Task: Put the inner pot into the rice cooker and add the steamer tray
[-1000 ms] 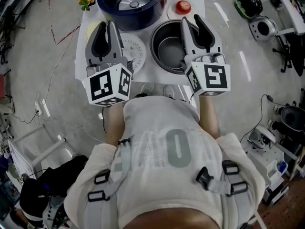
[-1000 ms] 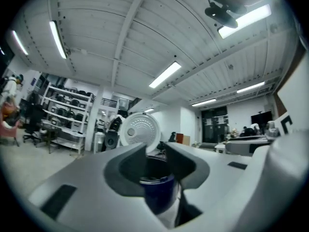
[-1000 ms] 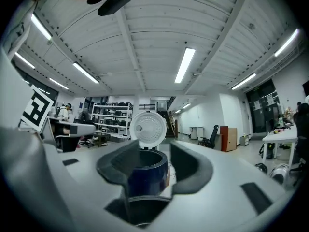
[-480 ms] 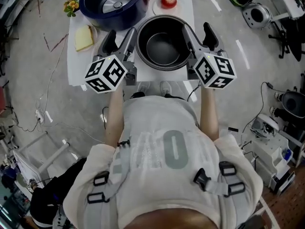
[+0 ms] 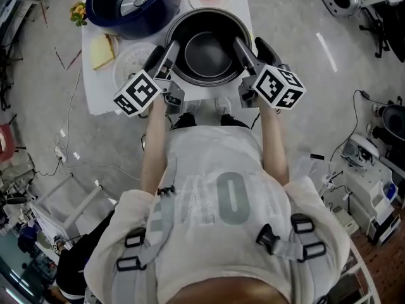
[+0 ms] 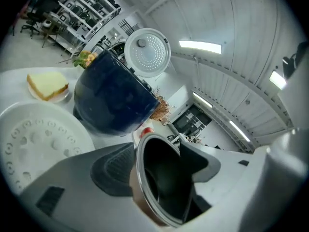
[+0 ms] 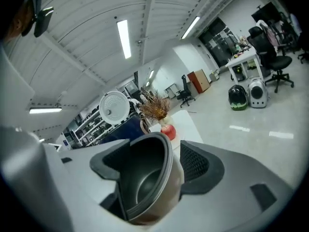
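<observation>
One inner pot (image 5: 209, 46): dark, upright at the near edge of the white table (image 5: 95, 94), just beside the steamer tray (image 5: 131, 63), in front of the blue rice cooker (image 5: 126, 8).
Left gripper (image 5: 163, 54): jaws closing from wide, astride the pot's left wall, pads not clamped.
Right gripper (image 5: 251, 46): jaws spread wide, astride the right wall, nothing clamped.

The rice cooker (image 5: 126, 8) was cut off at its far side by the head view's top edge. The steamer tray (image 5: 130, 65) lay partly hidden behind the left tool (image 5: 163, 54), whose jaws were closing with the rim of the pot (image 5: 207, 49) between them.
</observation>
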The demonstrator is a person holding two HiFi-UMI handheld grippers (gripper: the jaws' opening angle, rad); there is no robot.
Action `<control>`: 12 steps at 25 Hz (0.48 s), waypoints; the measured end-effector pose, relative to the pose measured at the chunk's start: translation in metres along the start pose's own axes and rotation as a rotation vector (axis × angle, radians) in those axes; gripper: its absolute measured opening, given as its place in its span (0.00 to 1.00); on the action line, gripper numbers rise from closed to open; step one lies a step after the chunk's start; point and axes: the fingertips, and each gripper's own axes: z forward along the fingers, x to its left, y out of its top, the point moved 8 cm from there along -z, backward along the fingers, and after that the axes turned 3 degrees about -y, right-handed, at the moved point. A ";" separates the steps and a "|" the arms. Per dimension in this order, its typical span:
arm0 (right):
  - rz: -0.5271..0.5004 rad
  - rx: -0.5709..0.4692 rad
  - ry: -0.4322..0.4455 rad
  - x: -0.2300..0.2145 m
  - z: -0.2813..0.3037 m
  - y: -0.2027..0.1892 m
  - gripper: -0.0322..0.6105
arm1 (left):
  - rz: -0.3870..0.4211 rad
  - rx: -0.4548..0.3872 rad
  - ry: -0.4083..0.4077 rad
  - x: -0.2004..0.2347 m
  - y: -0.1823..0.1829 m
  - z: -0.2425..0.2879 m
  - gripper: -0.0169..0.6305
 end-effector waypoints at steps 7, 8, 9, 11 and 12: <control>0.043 0.037 0.020 -0.009 0.007 -0.010 0.50 | 0.012 0.059 0.020 0.003 -0.014 0.011 0.45; 0.040 0.040 0.015 -0.009 0.009 -0.011 0.49 | 0.021 0.068 0.028 0.005 -0.014 0.013 0.44; 0.036 0.043 0.008 -0.009 0.010 -0.012 0.48 | 0.031 0.075 0.037 0.007 -0.014 0.014 0.43; 0.022 0.055 -0.002 -0.009 0.013 -0.013 0.46 | 0.051 0.086 0.057 0.009 -0.014 0.015 0.40; 0.013 0.062 -0.005 -0.010 0.013 -0.014 0.45 | 0.057 0.091 0.064 0.009 -0.015 0.016 0.38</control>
